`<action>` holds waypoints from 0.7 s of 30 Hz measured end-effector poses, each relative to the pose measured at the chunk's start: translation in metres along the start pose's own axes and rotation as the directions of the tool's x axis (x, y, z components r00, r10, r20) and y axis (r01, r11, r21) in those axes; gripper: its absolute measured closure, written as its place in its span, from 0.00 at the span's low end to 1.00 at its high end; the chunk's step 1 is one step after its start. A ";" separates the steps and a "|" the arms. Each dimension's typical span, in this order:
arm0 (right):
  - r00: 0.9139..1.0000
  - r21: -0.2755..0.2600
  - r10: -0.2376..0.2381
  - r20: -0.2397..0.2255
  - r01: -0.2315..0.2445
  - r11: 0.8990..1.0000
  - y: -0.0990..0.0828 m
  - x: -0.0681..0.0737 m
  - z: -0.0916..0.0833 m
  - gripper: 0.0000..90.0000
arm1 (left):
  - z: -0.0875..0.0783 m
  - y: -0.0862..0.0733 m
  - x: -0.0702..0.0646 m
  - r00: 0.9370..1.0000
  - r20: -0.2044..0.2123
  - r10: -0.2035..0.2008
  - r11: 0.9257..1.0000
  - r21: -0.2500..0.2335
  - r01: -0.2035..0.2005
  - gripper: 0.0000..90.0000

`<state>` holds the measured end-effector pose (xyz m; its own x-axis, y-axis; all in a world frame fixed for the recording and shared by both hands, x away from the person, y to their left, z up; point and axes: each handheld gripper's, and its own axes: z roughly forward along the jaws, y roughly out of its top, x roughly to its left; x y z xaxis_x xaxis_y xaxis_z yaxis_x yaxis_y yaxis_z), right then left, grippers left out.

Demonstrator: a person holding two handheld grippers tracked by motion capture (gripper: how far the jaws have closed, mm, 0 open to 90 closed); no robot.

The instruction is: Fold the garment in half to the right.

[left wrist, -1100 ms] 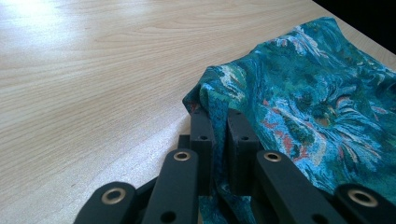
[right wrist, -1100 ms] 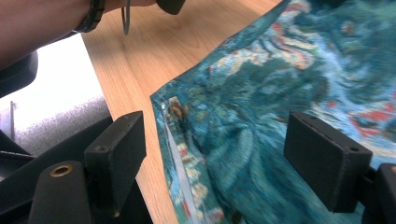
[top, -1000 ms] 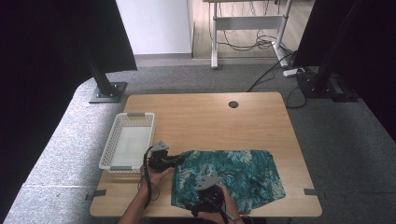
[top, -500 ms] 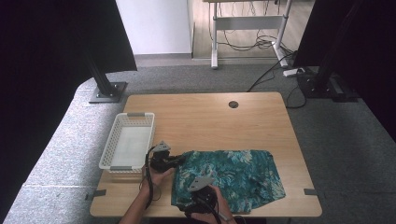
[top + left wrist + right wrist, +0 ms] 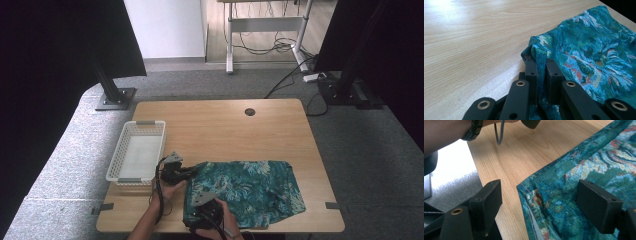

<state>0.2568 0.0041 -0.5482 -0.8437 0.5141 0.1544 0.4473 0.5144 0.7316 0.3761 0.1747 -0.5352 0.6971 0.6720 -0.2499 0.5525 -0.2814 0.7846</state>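
Pale wooden surface (image 5: pixel 225 130) carries teal floral-print cloth (image 5: pixel 250 192), spread at my 5 o'clock. White plastic mesh basket (image 5: pixel 136 157) at 9 o'clock. My left tongs (image 5: pixel 541 71) pinch cloth's 9 o'clock edge fold. My right tongs (image 5: pixel 539 200) wide, straddling near corner, pads clear.

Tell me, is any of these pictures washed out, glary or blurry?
Left gripper view: window glare bleaches the table at top left; the cloth looks sharp. Right gripper view: the floor at left is blown out to white, and the near tongs look slightly soft. High view: evenly lit, dark at both sides.
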 end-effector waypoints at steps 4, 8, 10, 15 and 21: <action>1.000 0.009 -0.008 0.023 0.008 1.000 0.000 0.003 0.004 0.23 | 0.000 -0.001 0.000 1.000 -0.002 0.002 1.000 0.006 -0.002 0.91; 0.999 0.009 -0.022 0.046 0.022 1.000 0.001 0.008 0.008 0.23 | 0.000 -0.001 0.000 1.000 -0.001 0.005 1.000 0.007 -0.005 0.91; 0.998 0.011 -0.022 0.057 0.022 1.000 0.002 0.009 0.010 0.22 | 0.000 -0.001 0.000 1.000 -0.003 0.004 1.000 0.007 -0.004 0.91; 0.994 0.018 -0.034 0.104 0.032 0.999 0.005 0.013 0.015 0.25 | 0.001 -0.001 0.000 1.000 -0.002 0.003 1.000 0.008 -0.003 0.91; 0.982 0.022 -0.056 0.181 0.053 0.998 0.006 0.018 0.019 0.31 | 0.001 -0.001 -0.001 1.000 -0.002 0.003 1.000 0.009 -0.003 0.90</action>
<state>0.2494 0.0292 -0.5535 -0.7995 0.6005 -0.0096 0.4086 0.5556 0.7241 0.3756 0.1740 -0.5366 0.6979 0.6726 -0.2460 0.5541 -0.2896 0.7804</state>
